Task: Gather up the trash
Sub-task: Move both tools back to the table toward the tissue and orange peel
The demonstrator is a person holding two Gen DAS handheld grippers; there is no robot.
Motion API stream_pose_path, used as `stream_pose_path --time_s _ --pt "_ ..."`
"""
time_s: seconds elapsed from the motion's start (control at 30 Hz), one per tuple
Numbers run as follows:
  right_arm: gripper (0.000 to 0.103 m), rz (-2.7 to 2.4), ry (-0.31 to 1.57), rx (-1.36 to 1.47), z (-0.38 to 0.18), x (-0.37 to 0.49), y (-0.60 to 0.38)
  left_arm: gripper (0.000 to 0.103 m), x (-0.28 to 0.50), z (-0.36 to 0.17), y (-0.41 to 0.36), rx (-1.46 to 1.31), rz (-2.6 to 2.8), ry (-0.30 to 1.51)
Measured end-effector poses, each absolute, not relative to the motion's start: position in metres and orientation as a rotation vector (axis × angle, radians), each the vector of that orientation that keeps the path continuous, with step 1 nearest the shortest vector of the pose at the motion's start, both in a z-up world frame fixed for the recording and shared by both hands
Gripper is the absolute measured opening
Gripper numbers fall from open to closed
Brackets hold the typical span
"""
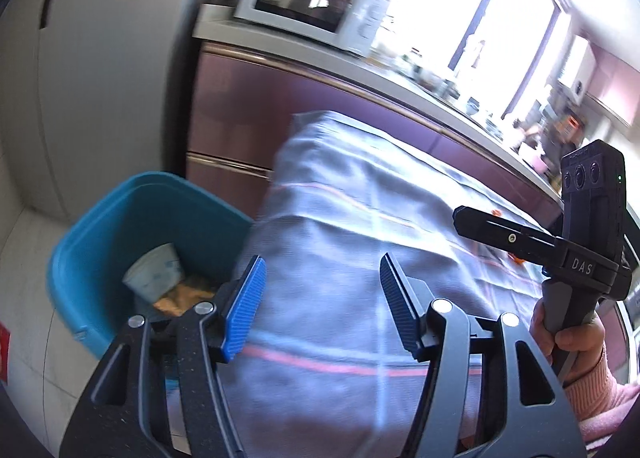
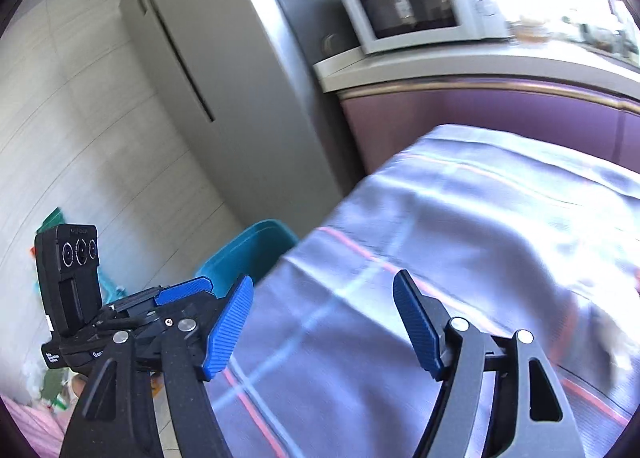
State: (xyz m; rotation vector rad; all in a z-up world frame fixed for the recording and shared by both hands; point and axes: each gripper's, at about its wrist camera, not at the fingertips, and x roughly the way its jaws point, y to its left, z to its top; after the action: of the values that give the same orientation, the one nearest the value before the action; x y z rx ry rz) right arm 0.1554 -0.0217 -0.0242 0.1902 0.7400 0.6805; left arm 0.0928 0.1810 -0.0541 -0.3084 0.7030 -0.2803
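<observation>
the left tongs are seen standing apart with nothing between the blue pads, hanging over the near corner of the cloth-covered counter; the right tongs are likewise spread wide and empty above the same checked cloth. no earlier view is supplied, so only the present state is recorded. collected trash is noted in the blue bin on the floor just beside the counter's end: a crumpled paper cup and some orange-brown scraps lie at its bottom. small orange bits are made out on the cloth close to the right-hand device, too blurred to identify; they are judged to be possible remaining trash. both views are smeared, and fast travel is inferred. risks are judged as follows: the loose cloth could be snagged by an open pad and dragged, scattering whatever lies on it; the two devices, held close together, could be knocked against each other; small pieces could be pinched poorly and dropped short of the bin.
</observation>
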Motion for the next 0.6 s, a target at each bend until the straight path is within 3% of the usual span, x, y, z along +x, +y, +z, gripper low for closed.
stream_pose_path --time_s 0.6 --pt "0.070 0.287 0.698 0.345 -0.046 0.107 -0.203 0.061 0.146 -0.040 0.018 -0.133 -0.568 0.755"
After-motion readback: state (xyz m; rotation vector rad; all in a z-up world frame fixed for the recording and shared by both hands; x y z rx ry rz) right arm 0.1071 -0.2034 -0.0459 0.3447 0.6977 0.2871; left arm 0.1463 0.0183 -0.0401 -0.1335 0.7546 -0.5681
